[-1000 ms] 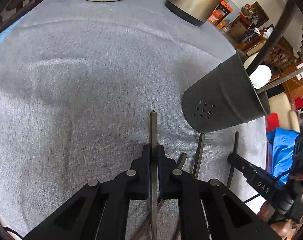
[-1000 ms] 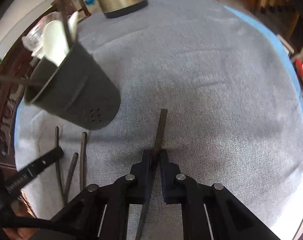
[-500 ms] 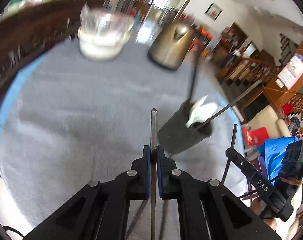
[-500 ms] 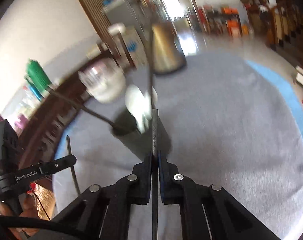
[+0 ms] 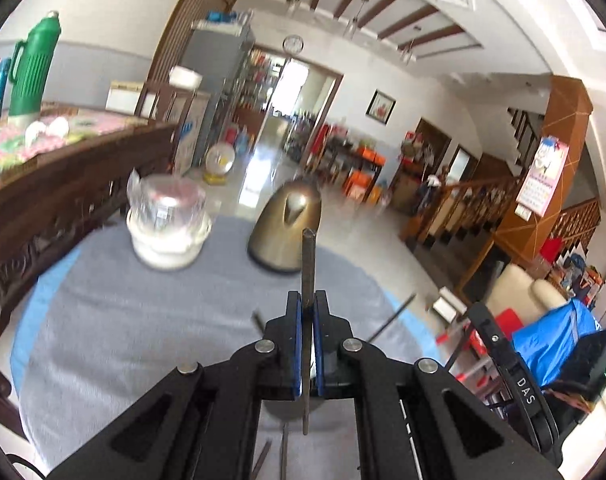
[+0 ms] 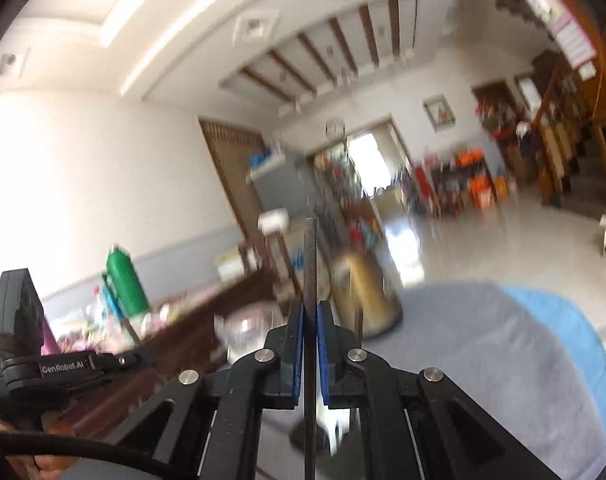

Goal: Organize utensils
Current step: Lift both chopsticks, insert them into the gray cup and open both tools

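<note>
With each gripper's jaws pinching a chopstick upright, the left gripper [image 5: 307,312] and right gripper [image 6: 310,324] should lower both chopsticks [image 5: 307,264] tip-first into the dark utensil holder [image 6: 323,436] just below the jaws.

Both my grippers raised, jaws pinched on thin rods.

My left gripper [image 5: 307,312] points out level, blue pads clamped on a dark rod [image 5: 307,264]; my right gripper [image 6: 310,320] tilts upward, probably clamped just as tight on its rod [image 6: 310,264], though blur softens that view.
</note>
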`<state>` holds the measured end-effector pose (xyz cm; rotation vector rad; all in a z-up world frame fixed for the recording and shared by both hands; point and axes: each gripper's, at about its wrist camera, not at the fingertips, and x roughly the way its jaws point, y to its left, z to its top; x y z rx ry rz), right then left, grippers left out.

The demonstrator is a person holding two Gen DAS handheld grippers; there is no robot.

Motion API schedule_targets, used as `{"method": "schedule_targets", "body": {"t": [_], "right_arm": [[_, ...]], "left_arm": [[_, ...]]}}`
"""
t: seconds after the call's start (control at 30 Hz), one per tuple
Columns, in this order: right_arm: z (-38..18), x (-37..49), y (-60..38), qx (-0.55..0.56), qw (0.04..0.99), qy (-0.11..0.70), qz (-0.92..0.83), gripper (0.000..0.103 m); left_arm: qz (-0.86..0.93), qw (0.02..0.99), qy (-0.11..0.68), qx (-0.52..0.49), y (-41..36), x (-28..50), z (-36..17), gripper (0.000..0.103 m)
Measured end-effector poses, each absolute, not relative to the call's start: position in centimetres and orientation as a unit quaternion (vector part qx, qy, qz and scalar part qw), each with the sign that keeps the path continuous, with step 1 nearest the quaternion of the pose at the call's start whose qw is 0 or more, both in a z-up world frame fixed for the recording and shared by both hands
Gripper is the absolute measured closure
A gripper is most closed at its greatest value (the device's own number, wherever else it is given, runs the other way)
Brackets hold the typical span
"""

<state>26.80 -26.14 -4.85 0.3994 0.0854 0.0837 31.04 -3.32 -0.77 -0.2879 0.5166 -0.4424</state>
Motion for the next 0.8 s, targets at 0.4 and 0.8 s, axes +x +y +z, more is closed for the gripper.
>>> {"method": "schedule_targets", "body": {"t": [0.4,0.8], "right_arm": [[-2.6,31.3,-22.2,0.179,0.981,-0.066,-0.047,0.096],[-6.2,36.0,-18.2,0.112,0.991,-0.008,-0.066,0.096]], "left_arm": [[-0.195,0.954,0.177,-0.147,-5.0,32.6,1.0,0.097],[-0.179,0.952,0.217,-0.119,-6.7,34.8,-3.5,0.097]]}}
